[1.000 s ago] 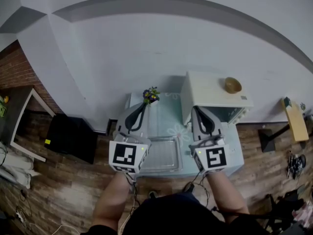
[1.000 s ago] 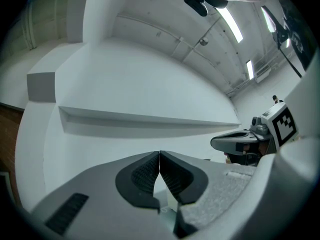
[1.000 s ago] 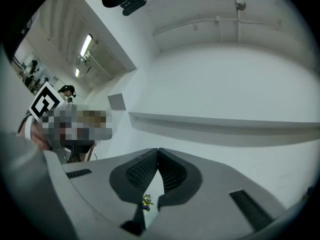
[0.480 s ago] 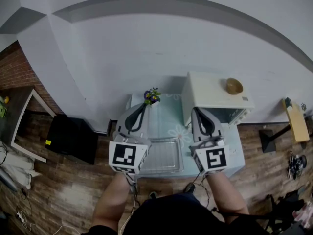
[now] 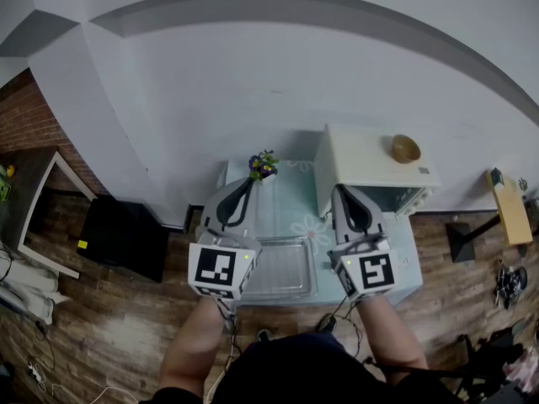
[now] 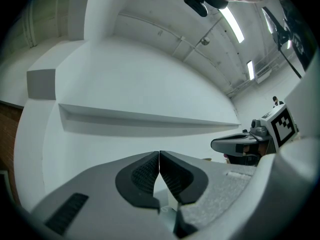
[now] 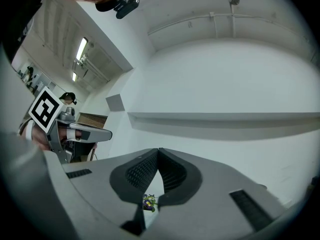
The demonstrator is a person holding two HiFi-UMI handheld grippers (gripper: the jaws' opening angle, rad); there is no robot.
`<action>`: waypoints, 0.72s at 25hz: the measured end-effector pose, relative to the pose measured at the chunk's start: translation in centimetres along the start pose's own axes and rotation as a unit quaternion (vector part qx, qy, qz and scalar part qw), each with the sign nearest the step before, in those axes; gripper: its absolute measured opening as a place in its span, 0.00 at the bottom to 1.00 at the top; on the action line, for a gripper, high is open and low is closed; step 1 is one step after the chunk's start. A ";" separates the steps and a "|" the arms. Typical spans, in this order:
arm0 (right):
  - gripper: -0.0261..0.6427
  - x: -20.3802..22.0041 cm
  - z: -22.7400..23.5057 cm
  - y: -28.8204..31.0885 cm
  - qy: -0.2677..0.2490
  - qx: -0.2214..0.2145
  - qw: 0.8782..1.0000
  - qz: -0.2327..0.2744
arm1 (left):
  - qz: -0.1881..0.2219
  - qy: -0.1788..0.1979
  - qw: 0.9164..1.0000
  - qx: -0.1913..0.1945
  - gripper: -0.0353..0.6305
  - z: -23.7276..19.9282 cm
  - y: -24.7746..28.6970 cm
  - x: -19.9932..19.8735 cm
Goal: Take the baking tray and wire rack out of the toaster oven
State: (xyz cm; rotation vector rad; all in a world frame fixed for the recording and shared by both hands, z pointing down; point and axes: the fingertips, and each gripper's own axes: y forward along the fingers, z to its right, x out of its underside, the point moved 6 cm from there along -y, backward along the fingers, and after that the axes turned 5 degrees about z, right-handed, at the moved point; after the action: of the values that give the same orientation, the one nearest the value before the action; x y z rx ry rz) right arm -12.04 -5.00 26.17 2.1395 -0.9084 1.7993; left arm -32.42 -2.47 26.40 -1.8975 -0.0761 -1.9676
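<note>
A white toaster oven [image 5: 370, 160] stands at the right of the pale blue table [image 5: 286, 194]. A shiny baking tray [image 5: 282, 267] lies flat on the table's near part, between my two grippers. I cannot make out a wire rack. My left gripper [image 5: 248, 182] is held above the tray's left side, shut and empty [image 6: 159, 156]. My right gripper [image 5: 338, 191] hovers in front of the oven's left end, also shut with nothing between its pads [image 7: 158, 153]. Both point at the white wall. Each gripper view catches the other gripper at its edge.
A wooden bowl [image 5: 404, 147] sits on top of the oven. A small pot of purple flowers [image 5: 263, 164] stands at the table's far edge. A black box [image 5: 126, 236] is on the wood floor to the left, a wooden shelf [image 5: 508, 204] to the right.
</note>
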 end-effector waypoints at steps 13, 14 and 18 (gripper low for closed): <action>0.05 0.2 -0.1 -0.2 0.008 0.003 1.000 0.001 | 0.002 0.006 1.000 0.001 0.06 -0.1 -0.1 0.1; 0.05 0.1 0.0 -0.3 0.010 0.005 1.000 -0.002 | 0.001 0.005 1.000 0.001 0.06 0.0 -0.1 0.1; 0.05 0.0 0.1 -0.4 0.003 0.011 1.000 -0.022 | -0.001 0.004 1.000 0.002 0.06 0.0 -0.1 0.0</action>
State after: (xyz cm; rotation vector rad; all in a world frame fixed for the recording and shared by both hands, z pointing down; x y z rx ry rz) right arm -11.72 -4.69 26.29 2.1478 -0.8363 1.8021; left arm -32.45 -2.33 26.42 -1.8871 -0.0800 -1.9752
